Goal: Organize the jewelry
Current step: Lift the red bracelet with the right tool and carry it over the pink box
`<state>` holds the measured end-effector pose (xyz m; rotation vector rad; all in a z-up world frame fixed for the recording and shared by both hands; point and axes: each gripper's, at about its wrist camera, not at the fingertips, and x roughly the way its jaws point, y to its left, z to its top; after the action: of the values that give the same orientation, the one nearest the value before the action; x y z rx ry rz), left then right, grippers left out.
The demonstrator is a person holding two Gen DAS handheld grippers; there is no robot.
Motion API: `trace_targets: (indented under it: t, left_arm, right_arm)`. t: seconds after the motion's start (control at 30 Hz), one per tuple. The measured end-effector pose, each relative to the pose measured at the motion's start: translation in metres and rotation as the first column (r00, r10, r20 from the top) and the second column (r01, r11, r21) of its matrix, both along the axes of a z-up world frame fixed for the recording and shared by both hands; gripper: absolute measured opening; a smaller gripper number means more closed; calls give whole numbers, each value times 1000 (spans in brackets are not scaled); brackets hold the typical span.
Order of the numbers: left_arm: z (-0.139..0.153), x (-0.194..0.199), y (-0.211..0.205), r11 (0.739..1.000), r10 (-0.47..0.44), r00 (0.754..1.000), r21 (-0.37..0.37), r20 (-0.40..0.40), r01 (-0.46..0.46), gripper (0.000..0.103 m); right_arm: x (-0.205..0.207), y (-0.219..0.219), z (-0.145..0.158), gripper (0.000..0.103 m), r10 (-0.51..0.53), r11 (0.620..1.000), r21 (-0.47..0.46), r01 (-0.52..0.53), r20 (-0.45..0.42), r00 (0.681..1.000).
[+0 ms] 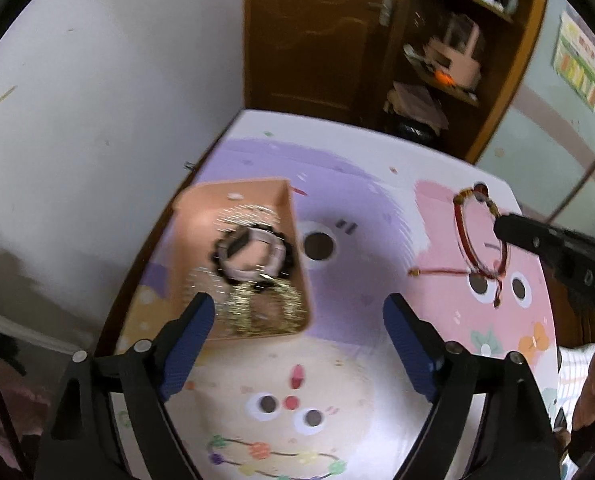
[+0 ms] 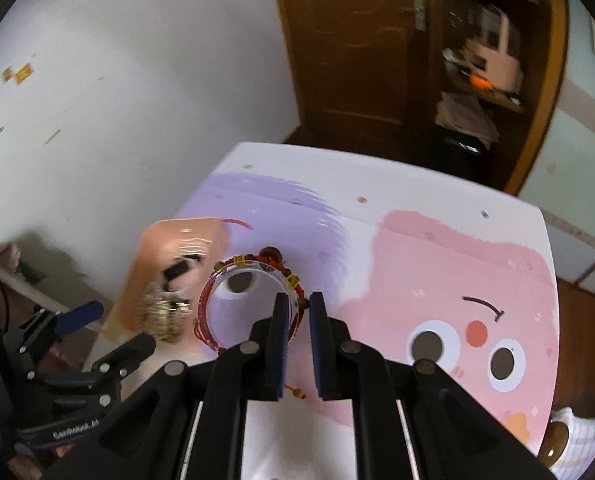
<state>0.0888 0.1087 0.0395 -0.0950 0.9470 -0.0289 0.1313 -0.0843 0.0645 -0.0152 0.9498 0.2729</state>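
Left hand-held gripper (image 1: 297, 316) agape; right hand-held gripper (image 2: 297, 304) pinched closed.

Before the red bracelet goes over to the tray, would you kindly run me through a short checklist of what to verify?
1. Right gripper shut on the red bracelet: ok, the cord sits between its fingers.
2. Bracelet lifted off the table: ok, it hangs from the fingers with a tail dangling.
3. Left gripper open and empty: ok.
4. Peach tray within view to the left: ok.
5. Free room in the tray: cannot tell; a black and pink bangle and gold chains already lie in it, blurred.
6. Dangling tail clear of the tray wall: cannot tell.
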Motion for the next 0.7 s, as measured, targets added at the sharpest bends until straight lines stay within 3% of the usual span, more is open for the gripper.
trace_targets:
  t: [0.17,0.33,0.7]
  left_arm:
    - [7,-16,40,997,81,996,-20,35,-80,89]
    - [-9,-26,75,989,128,992,-77,12,-127,89]
    - [-54,-25,112,970,216,976,-104,-36,-218,89]
  right_arm:
    - [-12,39,13,10,62,998,-14,-62,20,998]
    - [-17,75,11,10,109,994,-16,-109,21,994]
    - [6,126,-42,10,126,992,16,-125,-78,989]
